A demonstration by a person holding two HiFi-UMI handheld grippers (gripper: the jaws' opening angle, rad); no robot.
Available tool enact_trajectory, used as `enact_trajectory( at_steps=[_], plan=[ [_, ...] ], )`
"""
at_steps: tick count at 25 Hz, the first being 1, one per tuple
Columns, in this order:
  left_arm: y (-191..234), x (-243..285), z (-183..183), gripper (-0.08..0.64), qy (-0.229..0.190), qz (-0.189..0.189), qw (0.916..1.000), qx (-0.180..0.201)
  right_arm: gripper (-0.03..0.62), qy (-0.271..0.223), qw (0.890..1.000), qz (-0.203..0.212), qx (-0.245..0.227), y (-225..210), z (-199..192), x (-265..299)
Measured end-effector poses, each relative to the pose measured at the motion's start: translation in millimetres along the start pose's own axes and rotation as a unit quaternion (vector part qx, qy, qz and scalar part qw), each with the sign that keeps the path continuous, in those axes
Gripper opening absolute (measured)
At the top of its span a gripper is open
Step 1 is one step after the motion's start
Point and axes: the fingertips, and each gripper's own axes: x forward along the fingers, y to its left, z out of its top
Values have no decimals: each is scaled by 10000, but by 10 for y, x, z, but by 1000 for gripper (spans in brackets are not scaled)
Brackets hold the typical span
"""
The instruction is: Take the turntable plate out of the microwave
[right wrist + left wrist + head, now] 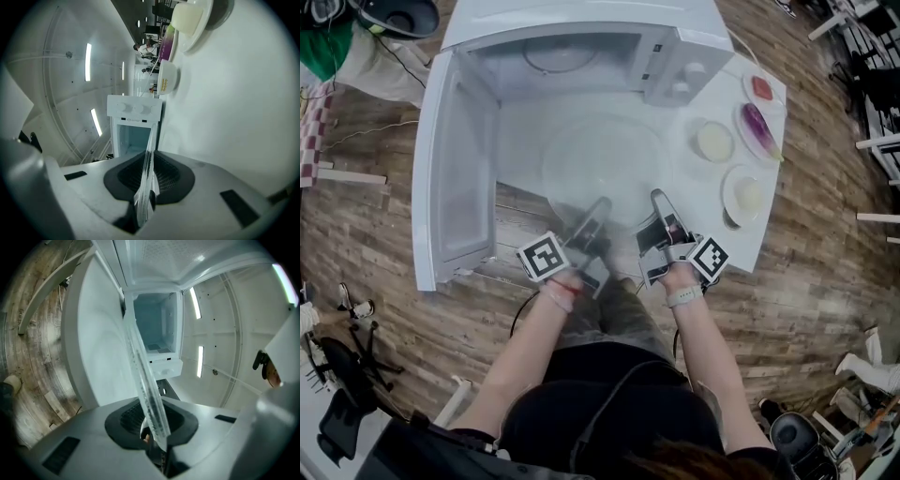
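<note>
The microwave door [450,178] stands wide open at the left. The left hand-held gripper [596,214] is closed on the near left rim of the turntable plate [602,161], and its pads press the clear glass edge. The plate is outside the microwave [581,42], level above the white desk [748,239], just in front of the open cavity. The right hand-held gripper [662,202] is closed narrow on the near right rim of the same plate. Further right, four dishes [742,195] with food stand on the desk.
</note>
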Motion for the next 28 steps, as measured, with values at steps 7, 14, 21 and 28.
enact_trajectory(
  at_steps=[7,14,21,28],
  plan=[
    [60,-113,-223,46,187,91,9998,16,49,-75,9998,-133,103,-97,-44,-265],
    [115,-207,-376,51,275,139,9995,-47,49,-92,9997,-216,118,-155,-93,-442],
    [162,-286,-504,52,402,148,9991,-42,49,-113,9993,-327,160,-220,-141,-598],
    [199,-354,-517,51,362,67,9993,-98,49,-16,9993,-351,158,-272,-221,-664]
  ],
)
